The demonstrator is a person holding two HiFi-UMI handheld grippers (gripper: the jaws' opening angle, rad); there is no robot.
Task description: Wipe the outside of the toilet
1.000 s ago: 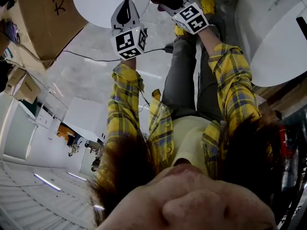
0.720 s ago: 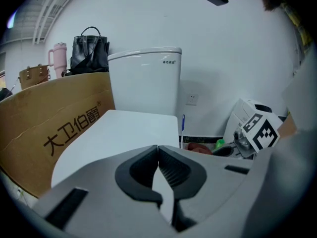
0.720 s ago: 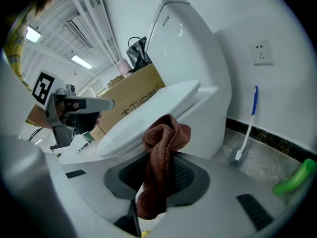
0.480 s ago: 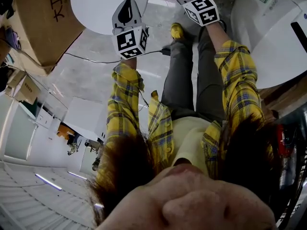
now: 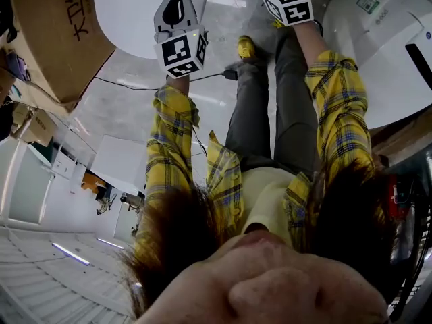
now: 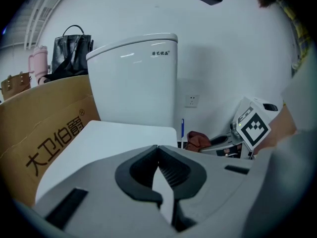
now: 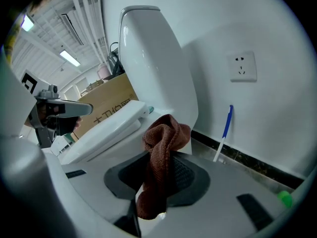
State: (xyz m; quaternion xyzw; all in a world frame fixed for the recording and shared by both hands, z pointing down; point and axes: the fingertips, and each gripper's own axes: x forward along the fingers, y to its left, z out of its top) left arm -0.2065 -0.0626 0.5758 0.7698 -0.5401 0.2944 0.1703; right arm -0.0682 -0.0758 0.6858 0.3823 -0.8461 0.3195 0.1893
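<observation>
The white toilet stands before me, its tank (image 6: pixel 133 81) above the closed lid (image 6: pixel 106 140). My left gripper (image 6: pixel 158 151) hovers over the lid, jaws shut with nothing between them; it also shows in the head view (image 5: pixel 177 19). My right gripper (image 7: pixel 159 158) is shut on a brown cloth (image 7: pixel 159 148) that hangs bunched from its jaws, close to the tank's side (image 7: pixel 156 63) and beside the lid (image 7: pixel 106 125). In the head view only the right gripper's marker cube (image 5: pixel 290 2) shows; its jaws are cut off at the top edge.
A brown cardboard box (image 6: pixel 42 128) stands left of the toilet, with a black bag (image 6: pixel 72 48) behind it. A blue-handled stick (image 7: pixel 225 128) leans on the wall under a socket (image 7: pixel 242 66). A second white toilet (image 5: pixel 381 46) is at my right. A cable (image 5: pixel 135 85) crosses the floor.
The right gripper has moved forward, away from my body, toward the top of the head view. The left gripper has shifted slightly up over the lid.
</observation>
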